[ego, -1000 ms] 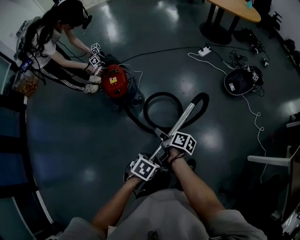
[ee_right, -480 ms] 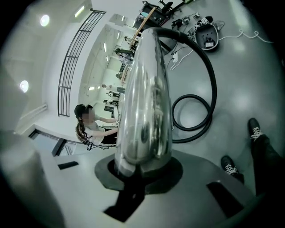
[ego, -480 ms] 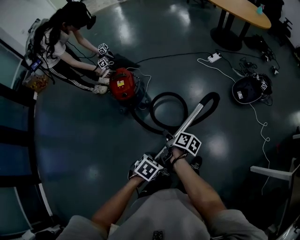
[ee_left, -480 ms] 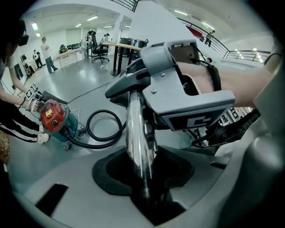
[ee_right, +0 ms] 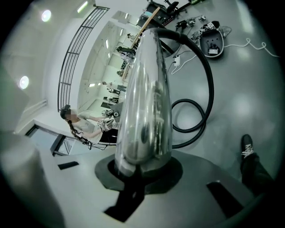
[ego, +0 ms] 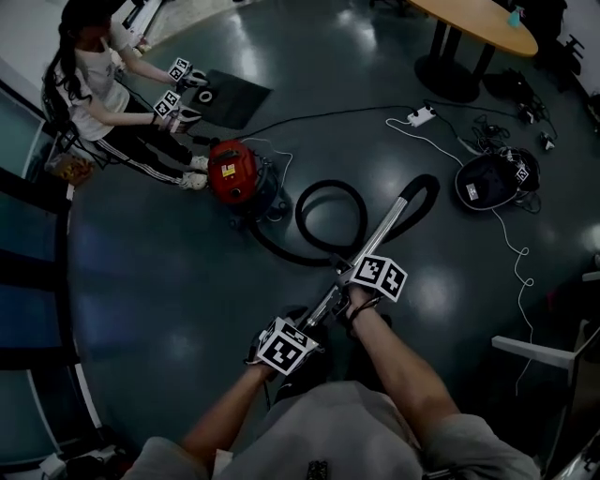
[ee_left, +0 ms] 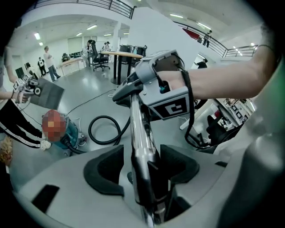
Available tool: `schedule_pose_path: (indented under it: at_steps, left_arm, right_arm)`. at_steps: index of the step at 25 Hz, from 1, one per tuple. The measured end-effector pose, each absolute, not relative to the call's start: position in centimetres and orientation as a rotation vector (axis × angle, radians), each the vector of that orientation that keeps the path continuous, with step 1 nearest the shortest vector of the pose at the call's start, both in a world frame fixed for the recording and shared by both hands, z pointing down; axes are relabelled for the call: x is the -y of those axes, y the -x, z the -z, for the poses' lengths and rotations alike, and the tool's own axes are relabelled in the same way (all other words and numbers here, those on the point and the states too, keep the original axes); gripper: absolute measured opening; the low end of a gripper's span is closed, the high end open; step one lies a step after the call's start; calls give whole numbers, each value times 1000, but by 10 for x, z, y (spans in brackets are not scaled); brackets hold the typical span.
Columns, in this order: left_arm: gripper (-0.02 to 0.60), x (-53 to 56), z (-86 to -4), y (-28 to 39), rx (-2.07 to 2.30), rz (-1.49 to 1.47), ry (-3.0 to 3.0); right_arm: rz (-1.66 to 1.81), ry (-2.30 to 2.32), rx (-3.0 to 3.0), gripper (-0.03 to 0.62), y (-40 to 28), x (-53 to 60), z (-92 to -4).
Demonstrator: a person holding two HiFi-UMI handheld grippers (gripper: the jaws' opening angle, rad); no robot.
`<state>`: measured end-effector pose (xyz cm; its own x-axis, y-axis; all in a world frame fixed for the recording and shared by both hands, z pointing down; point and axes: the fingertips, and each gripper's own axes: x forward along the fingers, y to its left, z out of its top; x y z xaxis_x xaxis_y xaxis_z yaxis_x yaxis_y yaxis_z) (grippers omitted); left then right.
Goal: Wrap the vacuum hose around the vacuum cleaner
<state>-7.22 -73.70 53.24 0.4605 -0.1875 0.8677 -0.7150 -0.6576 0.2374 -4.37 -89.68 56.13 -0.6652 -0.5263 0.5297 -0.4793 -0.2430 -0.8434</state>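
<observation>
Observed on site: the red canister vacuum cleaner (ego: 230, 171) stands on the dark glossy floor (ego: 141, 281), well apart from the operator.

The black ribbed vacuum hose (ego: 330, 182) leaves the canister, lies in one open loop on the floor just beside it, and then arcs over to the far end of the chrome metal wand tube (ego: 382, 232). No turn of the hose is around the canister body yet.

The wand tube slants away from the operator and is carried between both tools.

The right hand-held gripper (ee_right: 142, 171) sits further up the tube. Its jaws have just been closing and are now clamped on the chrome.

The left hand-held gripper (ee_left: 141, 167) is at the tube's near end. Its jaws have just been opening and stand spread. The tube runs between the pads, and the pad at the view's left is clearly off it.

A second person (ego: 94, 84) is crouched beyond the canister with marker-cube tools in hand, apart from the machine. A white power strip (ego: 419, 116) lies on the floor near a round wooden worktop (ego: 478, 19).
</observation>
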Motion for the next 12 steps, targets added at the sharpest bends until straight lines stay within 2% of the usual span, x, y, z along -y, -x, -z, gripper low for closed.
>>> schedule_pose_path:
  at_steps: [5, 12]
  left_arm:
    - [259, 725, -521, 35, 661, -1109, -2153]
    - [264, 752, -512, -7, 766, -1094, -2163]
  right_arm:
    - [2099, 1284, -2077, 49, 3, 905, -572]
    - [2057, 1188, -2413, 49, -42, 912, -582]
